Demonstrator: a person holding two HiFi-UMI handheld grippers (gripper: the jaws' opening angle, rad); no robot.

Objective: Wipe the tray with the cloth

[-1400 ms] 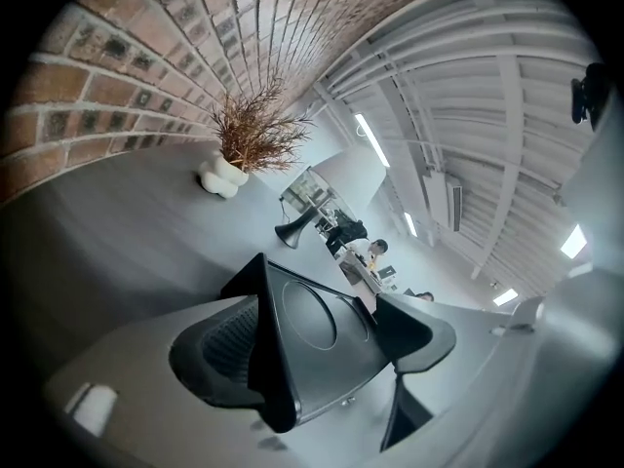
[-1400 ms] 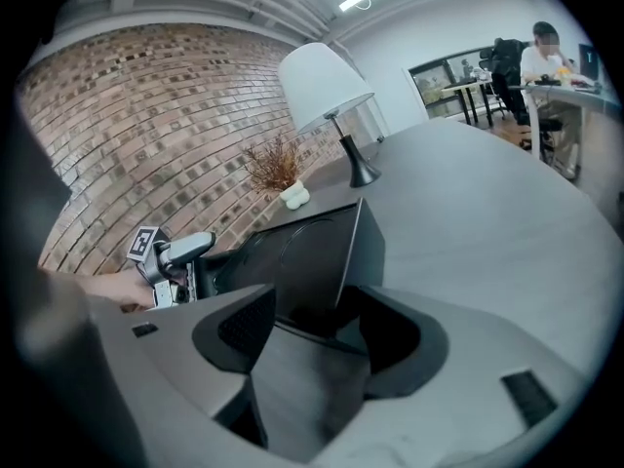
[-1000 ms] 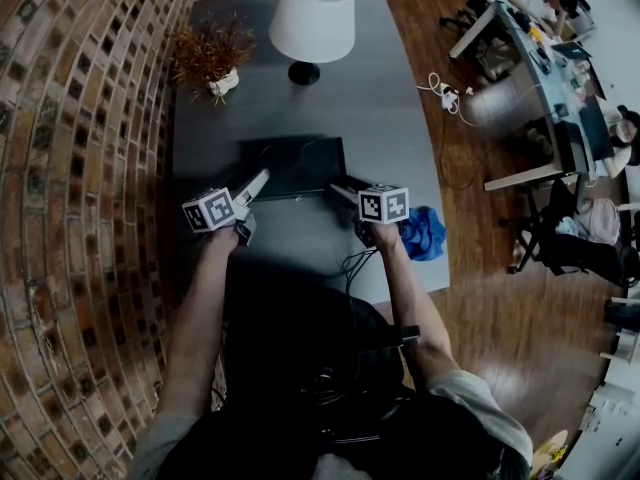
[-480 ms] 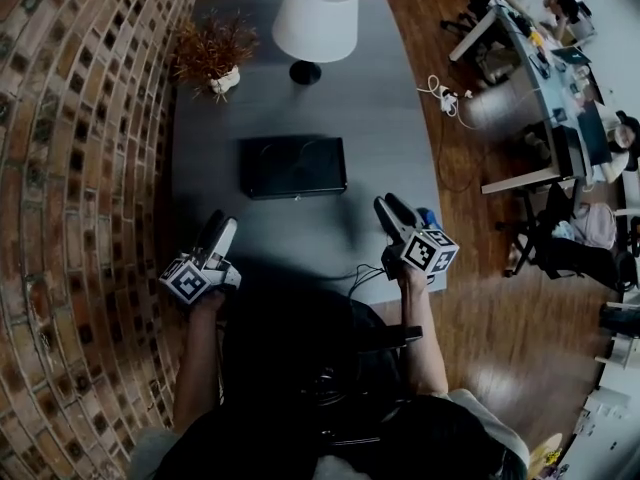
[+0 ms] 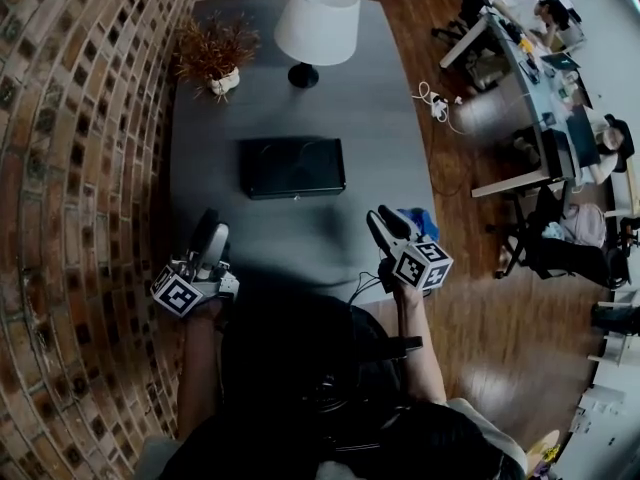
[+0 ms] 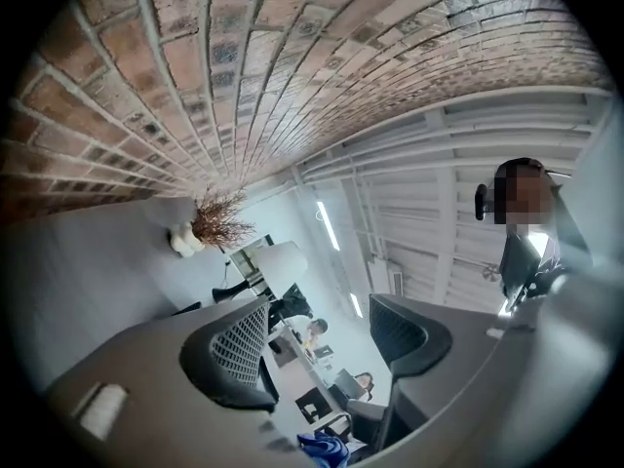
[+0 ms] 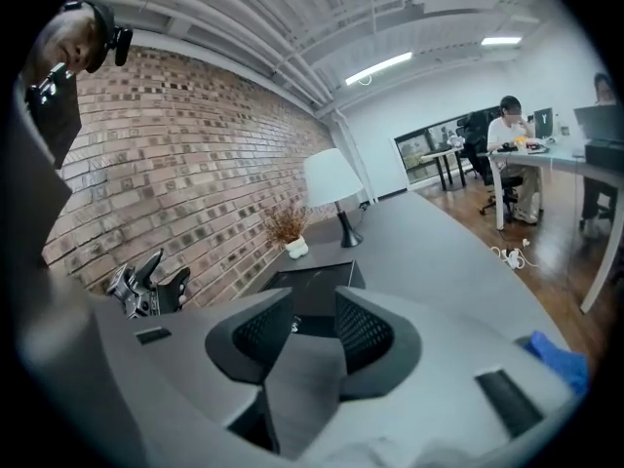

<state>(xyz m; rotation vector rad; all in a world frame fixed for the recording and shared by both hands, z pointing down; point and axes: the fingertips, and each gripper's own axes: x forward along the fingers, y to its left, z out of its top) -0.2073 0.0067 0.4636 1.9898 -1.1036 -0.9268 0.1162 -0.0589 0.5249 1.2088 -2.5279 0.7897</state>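
The black tray (image 5: pixel 292 166) lies flat in the middle of the grey table (image 5: pixel 390 118), and shows beyond the jaws in the right gripper view (image 7: pixel 310 283). A crumpled blue cloth (image 5: pixel 420 219) sits at the table's right edge, near the front; it is also in both gripper views (image 7: pixel 558 357) (image 6: pixel 322 448). My right gripper (image 5: pixel 382 222) hovers just left of the cloth. Its jaws have just been closing and stand a narrow gap apart, with nothing between them. My left gripper (image 5: pixel 208 240) is raised at the table's left front. Its jaws have also been closing, still wide and empty.
A white lamp (image 5: pixel 316 23) and a dried plant in a white pot (image 5: pixel 213 56) stand at the table's far end. A brick wall (image 5: pixel 70 168) runs along the left. A cable (image 5: pixel 362 276) hangs at the near edge. Desks with seated people are at the right.
Both grippers have pulled back from the tray's near edge and apart: the left one to the table's left front, the right one towards the blue cloth. The right jaws have narrowed.
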